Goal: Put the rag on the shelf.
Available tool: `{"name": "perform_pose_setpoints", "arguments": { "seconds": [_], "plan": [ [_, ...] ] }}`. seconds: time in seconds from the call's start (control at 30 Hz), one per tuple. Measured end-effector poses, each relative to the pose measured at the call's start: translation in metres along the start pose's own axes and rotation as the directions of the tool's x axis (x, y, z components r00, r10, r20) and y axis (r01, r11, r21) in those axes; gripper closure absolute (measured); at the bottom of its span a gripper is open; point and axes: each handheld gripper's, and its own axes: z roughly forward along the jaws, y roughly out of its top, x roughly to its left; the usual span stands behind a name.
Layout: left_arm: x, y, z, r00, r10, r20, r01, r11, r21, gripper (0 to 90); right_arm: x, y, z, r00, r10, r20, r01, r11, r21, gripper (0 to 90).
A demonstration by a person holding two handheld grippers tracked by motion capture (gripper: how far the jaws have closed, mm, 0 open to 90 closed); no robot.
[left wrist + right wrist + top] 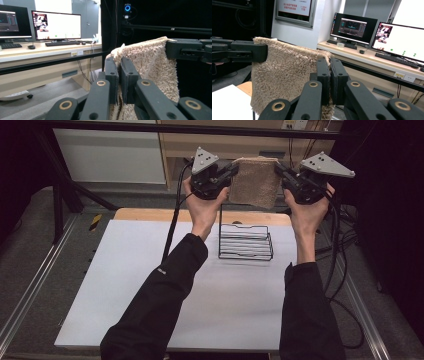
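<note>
The table [150, 295] has a white top with a strip of wood along its far edge. A black wire rack [246, 241] stands on it, toward the far side. Past the table is a long desk [37, 51] with computer screens [58, 25] and keyboards [62, 43]. The left tool [231, 171] and the right tool [278, 170] are held up high above the rack. Each one is pressed tight on a top corner of a fuzzy tan towel [255, 181]. The towel hangs down flat between the two tools, in the air, above the rack.
</note>
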Motion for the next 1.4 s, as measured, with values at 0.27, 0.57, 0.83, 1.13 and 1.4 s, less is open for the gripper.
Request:
{"name": "perform_pose_setpoints", "arguments": {
  "seconds": [0.27,0.57,0.83,1.13,1.4],
  "plan": [
    [0.005,-0.005,0.011,0.9995,0.025,-0.02,-0.024,0.9996,0.014,84.8,-0.007,-0.008,0.013,1.0,-0.003,-0.004,0.003,1.0,0.011,87.0],
    [0.007,-0.008,0.024,0.9996,0.018,-0.02,-0.017,0.9996,0.02,84.8,-0.019,-0.01,0.025,1.0,-0.006,-0.006,0.007,1.0,0.029,87.0],
    [0.01,-0.02,0.025,0.9983,0.054,-0.02,-0.053,0.9976,0.045,84.8,-0.024,-0.027,0.032,0.9995,0.008,-0.032,-0.007,1.0,0.023,87.0],
    [0.006,-0.034,0.022,0.9989,0.044,0.019,-0.045,0.9972,0.061,84.7,-0.025,-0.044,0.029,0.9985,0.011,-0.054,-0.009,0.999,0.038,86.9],
    [0.005,-0.047,0.02,0.9976,0.06,0.036,-0.063,0.9944,0.085,84.7,-0.022,-0.055,0.022,0.9978,0.001,-0.066,0.004,0.997,0.077,86.9]
  ]
}}
